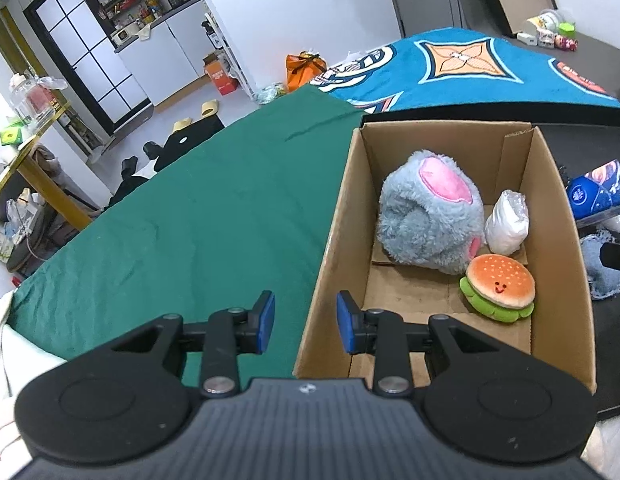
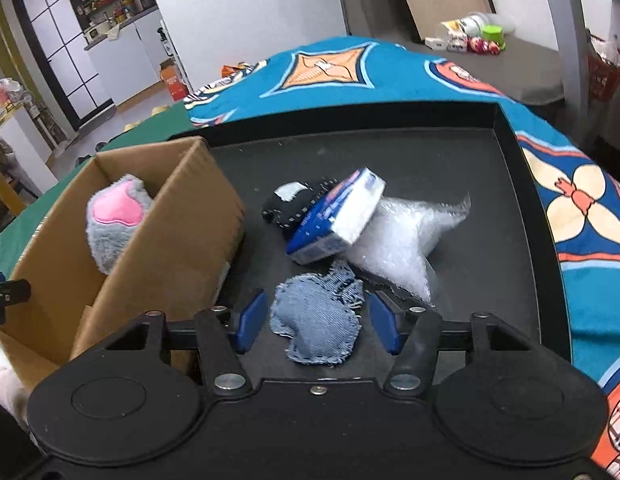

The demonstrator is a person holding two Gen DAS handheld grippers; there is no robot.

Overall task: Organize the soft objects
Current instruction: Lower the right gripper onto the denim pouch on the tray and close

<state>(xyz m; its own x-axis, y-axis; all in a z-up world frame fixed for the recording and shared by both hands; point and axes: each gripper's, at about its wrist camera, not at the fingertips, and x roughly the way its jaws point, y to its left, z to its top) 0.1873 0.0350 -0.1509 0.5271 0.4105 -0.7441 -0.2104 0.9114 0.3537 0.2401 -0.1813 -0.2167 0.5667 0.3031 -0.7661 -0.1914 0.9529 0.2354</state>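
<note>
A cardboard box holds a grey plush with a pink pad, a white bag and a burger plush. My left gripper is open. Its blue pads straddle the box's near left wall without pressing it. In the right wrist view a frayed denim pouch lies on the black tray. My right gripper is open, with a pad close on each side of the pouch. Beyond it lie a blue tissue pack, a black stitched pouch and a clear stuffed bag.
The box stands at the tray's left, next to a green cloth. A blue patterned blanket covers the surface behind and to the right of the tray. The cloth's left edge drops to a floor with slippers and furniture.
</note>
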